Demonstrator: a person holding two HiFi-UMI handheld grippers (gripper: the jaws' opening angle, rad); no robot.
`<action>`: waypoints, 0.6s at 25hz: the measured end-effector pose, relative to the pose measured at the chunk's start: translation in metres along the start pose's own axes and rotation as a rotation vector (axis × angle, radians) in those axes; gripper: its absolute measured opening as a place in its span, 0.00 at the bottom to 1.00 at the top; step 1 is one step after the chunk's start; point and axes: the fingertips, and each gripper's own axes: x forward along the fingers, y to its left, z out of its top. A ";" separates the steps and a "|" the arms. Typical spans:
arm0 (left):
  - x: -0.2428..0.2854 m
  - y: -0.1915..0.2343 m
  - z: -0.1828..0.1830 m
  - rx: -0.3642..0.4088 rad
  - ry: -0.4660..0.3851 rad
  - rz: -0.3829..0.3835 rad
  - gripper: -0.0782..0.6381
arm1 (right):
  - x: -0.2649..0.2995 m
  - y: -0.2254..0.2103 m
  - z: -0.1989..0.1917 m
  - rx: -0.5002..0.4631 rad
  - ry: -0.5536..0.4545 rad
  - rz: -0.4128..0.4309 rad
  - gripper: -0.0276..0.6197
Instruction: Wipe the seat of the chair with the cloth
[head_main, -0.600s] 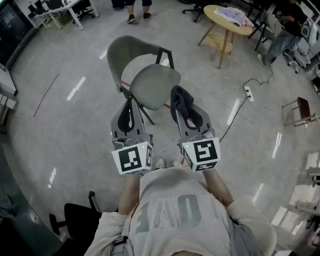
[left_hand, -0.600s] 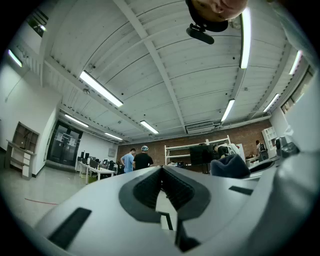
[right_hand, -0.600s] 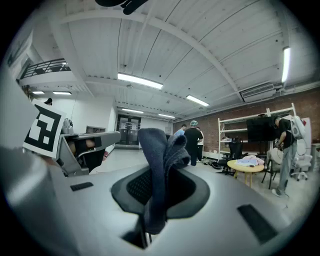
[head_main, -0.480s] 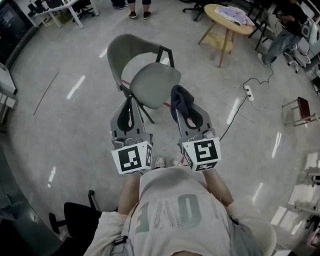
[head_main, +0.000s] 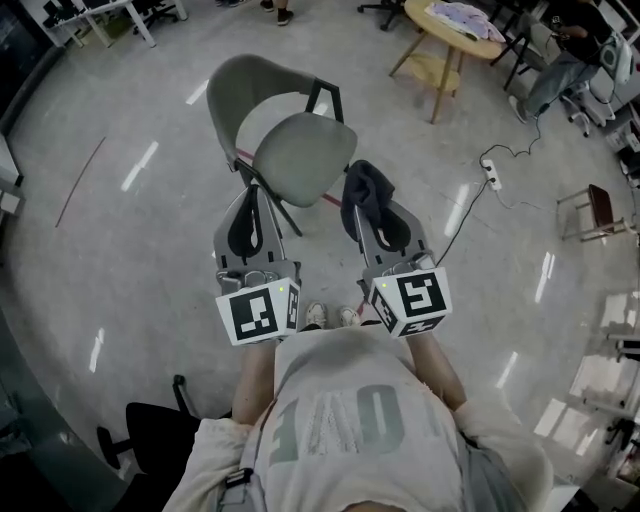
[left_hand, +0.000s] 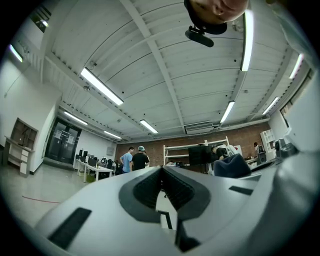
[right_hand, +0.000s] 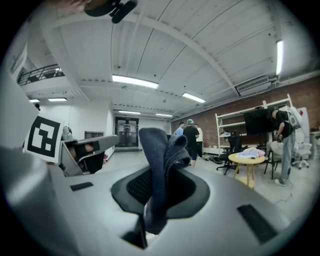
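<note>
A grey chair (head_main: 270, 110) with a round seat (head_main: 305, 158) and a curved back stands on the floor ahead of me in the head view. A dark blue cloth (head_main: 368, 192) is pinched in my right gripper (head_main: 366, 205), which is shut on it just right of the seat's near edge. In the right gripper view the cloth (right_hand: 162, 165) sticks up from between the jaws. My left gripper (head_main: 253, 200) is shut with nothing in it and hovers at the seat's near left edge. Both grippers point up and level across the room in their own views.
A round wooden table (head_main: 450, 40) with a cloth on it stands at the back right. A power strip and cable (head_main: 490, 175) lie on the floor to the right. A black office chair (head_main: 150, 440) sits behind my left side. People stand far off.
The chair has shifted slightly toward the top of the head view as I moved; both grippers keep their hold and spacing, with the right marker cube a little lower right.
</note>
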 end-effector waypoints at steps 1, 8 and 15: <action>0.001 0.003 -0.001 0.001 0.001 -0.003 0.13 | 0.003 0.003 0.000 0.014 0.002 0.012 0.13; 0.006 0.036 -0.004 -0.015 -0.031 -0.038 0.13 | 0.020 0.027 -0.006 -0.019 0.032 -0.001 0.13; 0.031 0.048 -0.015 -0.063 -0.038 -0.082 0.13 | 0.029 0.017 -0.008 -0.053 0.038 -0.057 0.13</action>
